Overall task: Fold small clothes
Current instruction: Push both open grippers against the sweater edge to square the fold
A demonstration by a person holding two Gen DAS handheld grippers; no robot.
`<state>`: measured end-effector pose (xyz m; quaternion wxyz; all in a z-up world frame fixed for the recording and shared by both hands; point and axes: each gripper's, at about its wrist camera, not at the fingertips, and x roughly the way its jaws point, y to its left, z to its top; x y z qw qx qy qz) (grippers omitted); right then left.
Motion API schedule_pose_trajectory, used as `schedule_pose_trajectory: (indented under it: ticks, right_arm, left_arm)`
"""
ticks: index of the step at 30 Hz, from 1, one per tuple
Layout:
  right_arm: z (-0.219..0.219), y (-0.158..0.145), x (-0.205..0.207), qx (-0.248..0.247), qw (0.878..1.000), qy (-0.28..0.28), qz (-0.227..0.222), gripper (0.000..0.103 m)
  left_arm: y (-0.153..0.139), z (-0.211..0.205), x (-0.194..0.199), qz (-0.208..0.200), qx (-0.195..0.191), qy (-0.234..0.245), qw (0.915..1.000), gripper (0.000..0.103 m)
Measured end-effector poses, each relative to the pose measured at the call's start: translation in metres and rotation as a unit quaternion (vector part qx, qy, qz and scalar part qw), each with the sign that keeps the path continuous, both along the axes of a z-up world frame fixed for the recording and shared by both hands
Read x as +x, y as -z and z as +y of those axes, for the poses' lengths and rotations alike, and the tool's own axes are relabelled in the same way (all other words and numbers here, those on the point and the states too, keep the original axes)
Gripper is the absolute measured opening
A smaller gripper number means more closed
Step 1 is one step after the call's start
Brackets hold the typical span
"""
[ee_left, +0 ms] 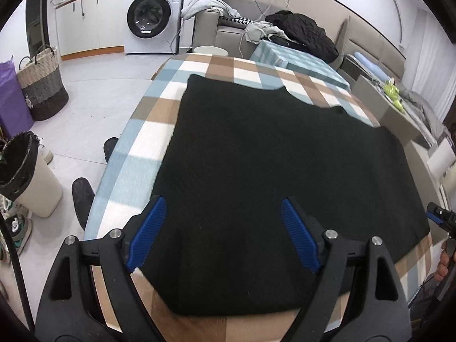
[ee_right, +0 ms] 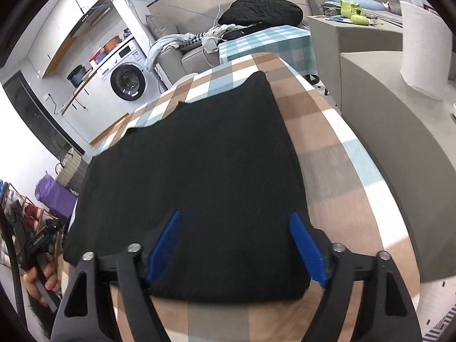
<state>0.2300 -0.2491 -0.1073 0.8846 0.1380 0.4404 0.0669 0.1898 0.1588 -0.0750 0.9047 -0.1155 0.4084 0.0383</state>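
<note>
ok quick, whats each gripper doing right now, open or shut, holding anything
Left gripper: open, jaws wide above the black garment, holding nothing.
Right gripper: open, jaws wide over the same garment, holding nothing.

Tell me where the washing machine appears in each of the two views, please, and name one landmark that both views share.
Left wrist view: the washing machine stands at the top, left of centre, beyond the far end of the table.
Right wrist view: it is in the upper left, tilted, beyond the table's far left corner.
Shared landmark: the black garment lying flat on the checked cloth.
</note>
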Motion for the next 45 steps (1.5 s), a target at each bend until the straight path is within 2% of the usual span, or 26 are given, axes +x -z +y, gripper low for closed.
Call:
schedule_pose_trajectory:
  ticks: [3,9,17,20,23,30,38,45]
  right_arm:
    - [0.001,0.006,-0.013,-0.004,1.0,-0.001,0.011,0.091]
    - [-0.003,0.012,-0.032,0.014,1.0,0.009,0.022,0.094]
    - [-0.011,0.022,-0.053,0.07,0.996,0.015,0.047,0.094]
    - [-0.007,0.026,-0.055,0.089,0.995,0.007,0.045,0.094]
    - [0.003,0.026,-0.055,0.081,0.996,-0.007,0.038,0.094]
    - [0.024,0.021,-0.047,0.106,0.994,-0.031,0.023,0.094]
    - [0.037,0.018,-0.047,0.103,0.994,-0.028,0.009,0.094]
    - [0.031,0.019,-0.049,0.108,0.994,-0.009,0.002,0.094]
  left_arm:
    - [-0.001,-0.008,-0.016,0.0,-0.001,-0.001,1.0,0.083]
    - [0.008,-0.017,-0.035,0.017,-0.028,-0.005,0.9994,0.086]
    - [0.009,-0.017,-0.052,0.018,-0.038,-0.007,0.9991,0.089]
    - [0.011,-0.019,-0.057,0.016,-0.032,-0.003,0.9994,0.09]
    - [0.013,-0.02,-0.062,0.013,-0.021,-0.002,0.9997,0.091]
    - [0.012,-0.019,-0.072,0.005,-0.029,-0.003,0.9996,0.092]
    - [0.015,-0.025,-0.08,0.002,-0.018,-0.018,0.9997,0.092]
    - [0.016,-0.035,-0.082,0.003,-0.006,-0.004,1.0,0.092]
